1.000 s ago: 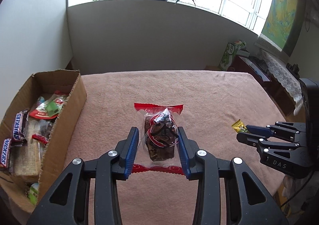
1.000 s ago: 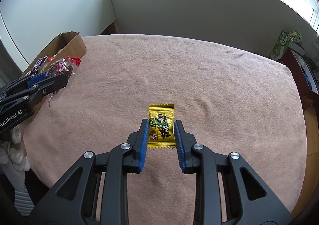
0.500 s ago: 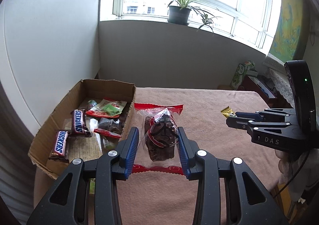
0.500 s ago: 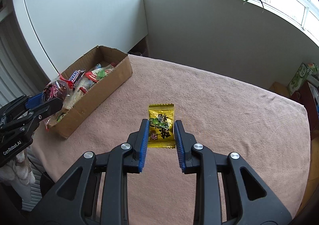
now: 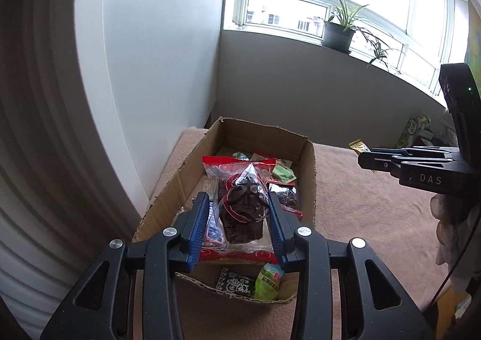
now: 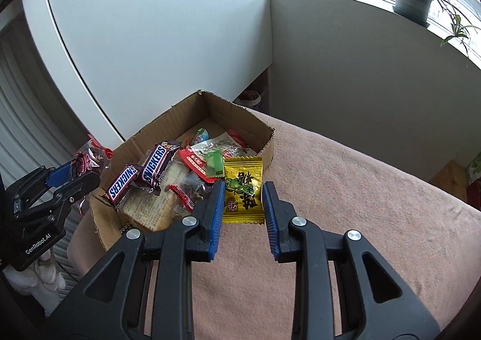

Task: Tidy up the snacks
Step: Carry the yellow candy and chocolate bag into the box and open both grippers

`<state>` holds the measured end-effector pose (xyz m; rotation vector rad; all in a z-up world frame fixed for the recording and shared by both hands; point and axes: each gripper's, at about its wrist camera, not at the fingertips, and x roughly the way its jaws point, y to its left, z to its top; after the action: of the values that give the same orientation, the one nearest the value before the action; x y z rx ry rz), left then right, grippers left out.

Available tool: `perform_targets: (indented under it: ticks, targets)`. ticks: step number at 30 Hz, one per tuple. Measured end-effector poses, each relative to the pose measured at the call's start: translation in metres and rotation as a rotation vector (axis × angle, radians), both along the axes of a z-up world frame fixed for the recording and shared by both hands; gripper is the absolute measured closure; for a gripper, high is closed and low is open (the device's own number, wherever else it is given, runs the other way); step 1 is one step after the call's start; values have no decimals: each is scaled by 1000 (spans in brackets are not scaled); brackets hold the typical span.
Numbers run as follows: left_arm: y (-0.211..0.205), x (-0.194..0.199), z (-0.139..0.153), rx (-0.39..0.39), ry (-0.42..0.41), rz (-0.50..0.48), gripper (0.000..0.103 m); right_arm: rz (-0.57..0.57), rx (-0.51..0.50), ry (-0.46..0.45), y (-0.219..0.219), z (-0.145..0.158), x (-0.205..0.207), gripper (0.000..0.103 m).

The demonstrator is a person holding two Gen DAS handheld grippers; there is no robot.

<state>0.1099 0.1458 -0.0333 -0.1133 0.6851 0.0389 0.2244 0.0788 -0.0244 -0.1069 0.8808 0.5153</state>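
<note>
My left gripper (image 5: 239,213) is shut on a clear red-edged packet of dark brown snack (image 5: 242,213), held above the near end of the cardboard box (image 5: 309,189). The right gripper (image 6: 243,198) is shut on a yellow candy packet (image 6: 243,189), hanging over the box's right wall. The box (image 6: 240,117) holds two Snickers bars (image 6: 154,164), a cracker pack (image 6: 150,207) and several red and green packets. In the right wrist view the left gripper (image 6: 70,177) with its packet shows at the box's left side. The right gripper (image 5: 365,158) shows at the right of the left wrist view.
The box sits at the left end of a table under a pink cloth (image 6: 345,204). A white cabinet (image 6: 150,39) stands behind the box. Potted plants (image 5: 338,30) line the windowsill. A gloved hand (image 5: 451,228) holds the right gripper.
Both grippers have swung left across the table with their packets and now hang at the cardboard box. The box has come from the left edge to the middle of both views.
</note>
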Motion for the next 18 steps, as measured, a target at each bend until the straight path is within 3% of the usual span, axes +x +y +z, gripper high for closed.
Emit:
perform_targets:
  ticks: [16, 18]
  targets:
    - [7, 43, -19, -7, 53, 30, 66, 21, 51, 82, 47, -26, 49, 76]
    - [7, 43, -20, -5, 54, 31, 66, 21, 56, 96, 48, -31, 52, 63]
